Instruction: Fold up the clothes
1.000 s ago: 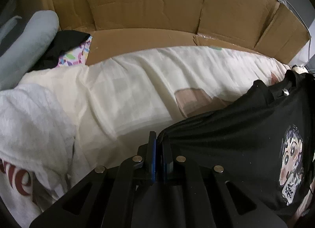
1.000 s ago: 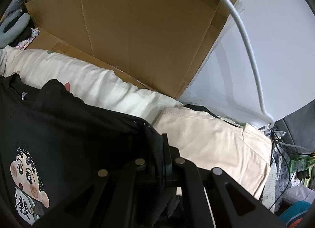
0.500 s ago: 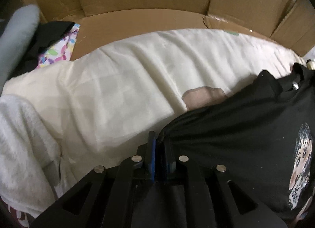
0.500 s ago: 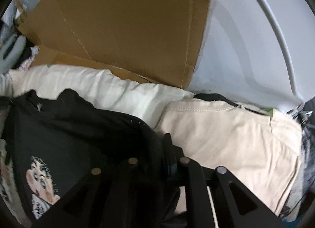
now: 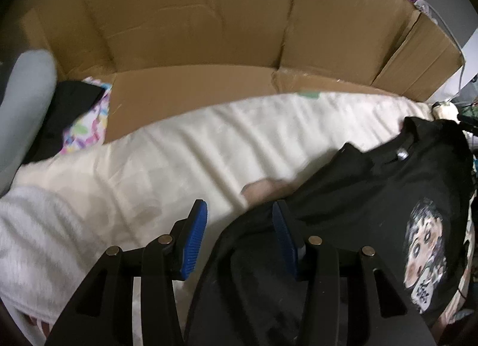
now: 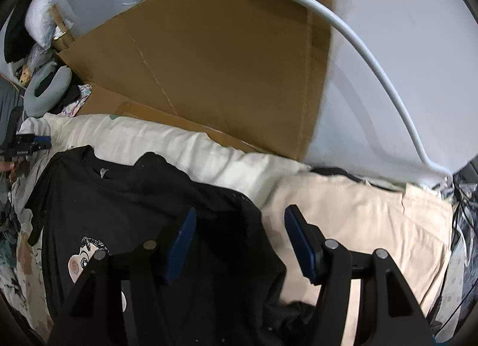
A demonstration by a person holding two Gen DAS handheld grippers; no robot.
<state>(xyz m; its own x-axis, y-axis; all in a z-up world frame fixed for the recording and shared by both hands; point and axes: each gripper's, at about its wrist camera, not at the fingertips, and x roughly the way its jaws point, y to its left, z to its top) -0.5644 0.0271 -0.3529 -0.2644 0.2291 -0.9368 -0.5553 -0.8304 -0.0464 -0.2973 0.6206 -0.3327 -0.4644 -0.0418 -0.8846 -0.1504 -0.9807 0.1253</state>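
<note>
Left gripper: fingers have just been opening and now stand spread. The black T-shirt edge that was pinched between them a second ago lies loose; a dark fold sits in the gap against the right-hand blue pad, not pressed by both. Left pad is over the cream bedding.

Right gripper: same change. Fingers were closed on black fabric a second ago, have just been opening, now spread. The shirt's right edge lies between them and bunches below, unclamped. Just right of it sits a folded beige garment.

Reading: both corners let go together, so a fold or lay-down step looks finished and the shirt rests on the bed. Next grasp likely needed for a further fold; judgement only.

Location: shirt lies on the cream bedding, near side of the bed, in front of the flattened cardboard that stands at the far side.

Orientation: collar with its neck tag points to the far side, toward the cardboard; cartoon face print is up, nearer than the collar. Long axis therefore runs near to far. Hem is hidden under the grippers, cannot confirm its lie.
</note>
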